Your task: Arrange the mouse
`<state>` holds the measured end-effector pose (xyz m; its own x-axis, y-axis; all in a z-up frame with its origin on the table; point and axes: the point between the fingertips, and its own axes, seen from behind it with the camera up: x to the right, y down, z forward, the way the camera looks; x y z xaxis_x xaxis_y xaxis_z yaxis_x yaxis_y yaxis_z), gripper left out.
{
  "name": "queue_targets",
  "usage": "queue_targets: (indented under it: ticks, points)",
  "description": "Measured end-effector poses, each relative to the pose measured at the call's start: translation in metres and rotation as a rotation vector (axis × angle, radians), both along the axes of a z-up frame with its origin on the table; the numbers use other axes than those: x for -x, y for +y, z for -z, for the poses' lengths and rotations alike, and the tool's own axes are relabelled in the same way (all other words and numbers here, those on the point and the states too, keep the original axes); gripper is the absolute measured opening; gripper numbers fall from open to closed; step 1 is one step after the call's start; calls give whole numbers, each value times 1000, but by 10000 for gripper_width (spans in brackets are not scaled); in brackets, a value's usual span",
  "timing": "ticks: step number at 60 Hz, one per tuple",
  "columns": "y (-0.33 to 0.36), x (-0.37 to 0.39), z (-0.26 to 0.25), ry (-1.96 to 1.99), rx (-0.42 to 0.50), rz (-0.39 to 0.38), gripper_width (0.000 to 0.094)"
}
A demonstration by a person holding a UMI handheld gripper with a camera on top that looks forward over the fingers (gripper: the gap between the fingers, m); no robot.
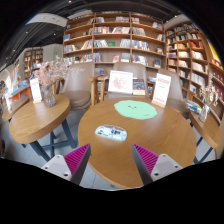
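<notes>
A small grey and white mouse [111, 132] lies on a round wooden table [150, 150], near its front left part. A light green round mat [135, 109] lies on the table beyond the mouse. My gripper [111, 160] is above the table's near edge, with the mouse just ahead of the fingers and between their lines. The fingers [76, 158] with magenta pads stand wide apart and hold nothing.
A laptop [121, 82] and a white sign [161, 89] stand at the table's far side. A second round table [35, 117] with a vase [50, 92] and chairs stands to the left. Bookshelves [115, 40] line the back wall.
</notes>
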<state>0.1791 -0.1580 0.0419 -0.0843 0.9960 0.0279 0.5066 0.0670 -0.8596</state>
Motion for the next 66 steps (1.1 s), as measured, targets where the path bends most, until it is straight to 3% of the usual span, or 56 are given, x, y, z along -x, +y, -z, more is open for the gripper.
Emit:
queue_targets:
  ticks: [32,49,66]
  points:
    - [16,70,52,-81,-17,30,854]
    - [20,116,53,-80,1,30,852]
    - [33,159,56,-103,21,78,853]
